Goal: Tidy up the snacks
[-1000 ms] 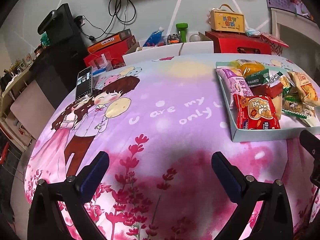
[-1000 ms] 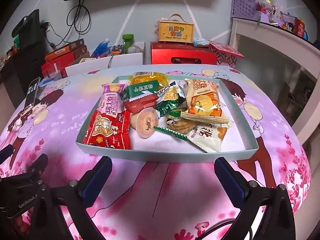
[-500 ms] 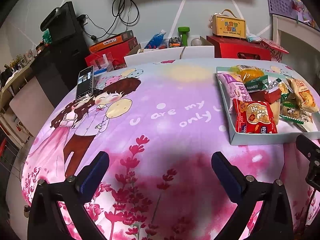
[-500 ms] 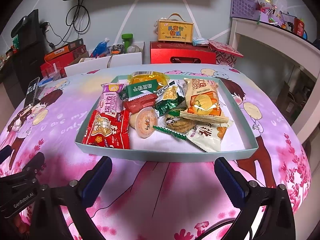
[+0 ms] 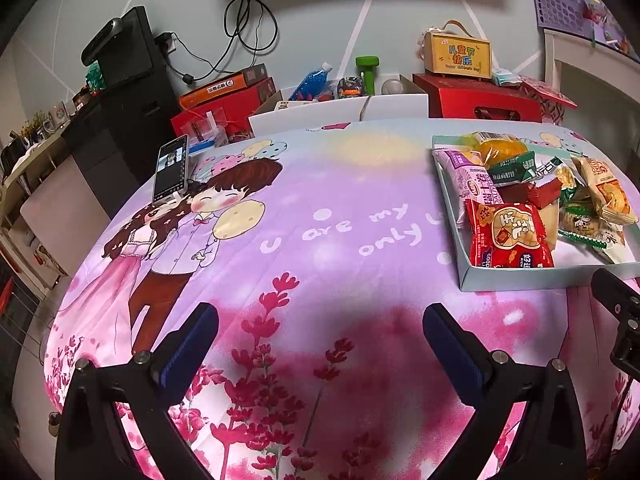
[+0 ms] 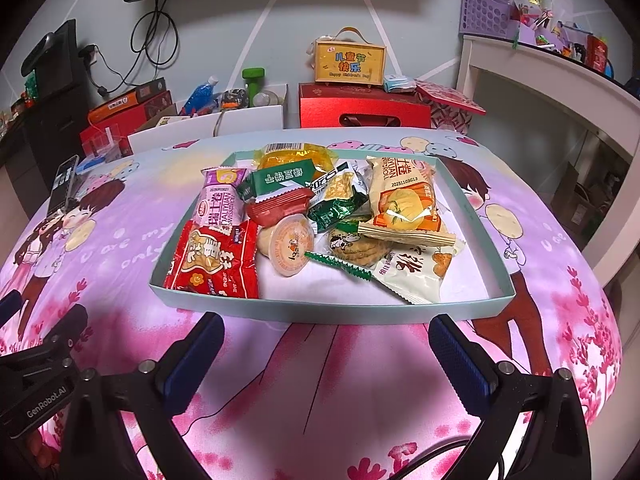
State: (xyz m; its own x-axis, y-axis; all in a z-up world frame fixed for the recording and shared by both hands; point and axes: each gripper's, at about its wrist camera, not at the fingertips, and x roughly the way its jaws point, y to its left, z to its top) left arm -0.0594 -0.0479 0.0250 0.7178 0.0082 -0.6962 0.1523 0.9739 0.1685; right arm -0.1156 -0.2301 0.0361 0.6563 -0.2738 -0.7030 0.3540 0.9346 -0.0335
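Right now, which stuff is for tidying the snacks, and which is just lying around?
For the job:
tray
red snack packet
purple snack packet
jelly cup

Just lying around:
phone
yellow gift box
red box
green dumbbell

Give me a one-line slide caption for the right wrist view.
Open right gripper hovers before a pale blue tray heaped with wrapped snacks on a pink cartoon tablecloth.
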